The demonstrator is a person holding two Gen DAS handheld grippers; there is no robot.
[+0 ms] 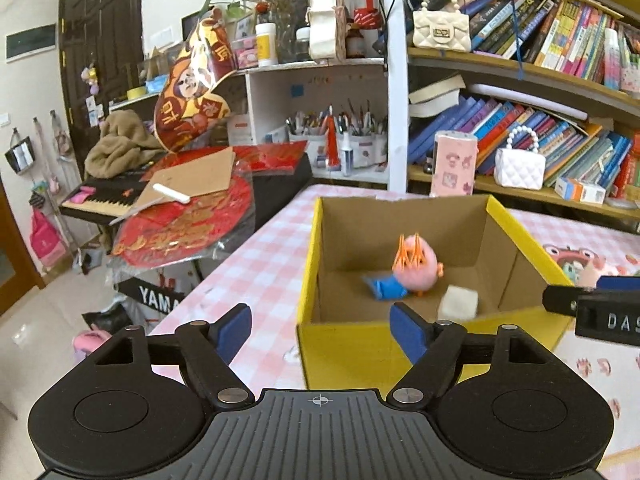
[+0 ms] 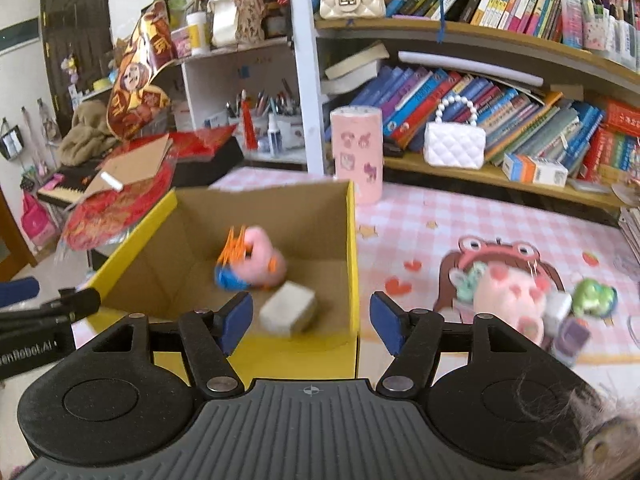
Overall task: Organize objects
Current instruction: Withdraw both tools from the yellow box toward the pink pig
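The checked worktop carries an open yellow box holding a blurred pink toy and a whitish block. More blurred toys lie right. Left gripper and right gripper fingers stand apart, empty.

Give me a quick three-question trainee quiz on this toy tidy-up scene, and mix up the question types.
1. True or false: the yellow cardboard box already holds the pink round plush toy and the white foam block.
2. Multiple choice: the left gripper is A) shut on a toy, B) open and empty, C) out of view.
3. Short answer: which objects remain on the pink checked tablecloth, to the right of the box in the right wrist view?

Key: 1 true. 2 B. 3 A cluster of small toys, including a pink plush and a green one.
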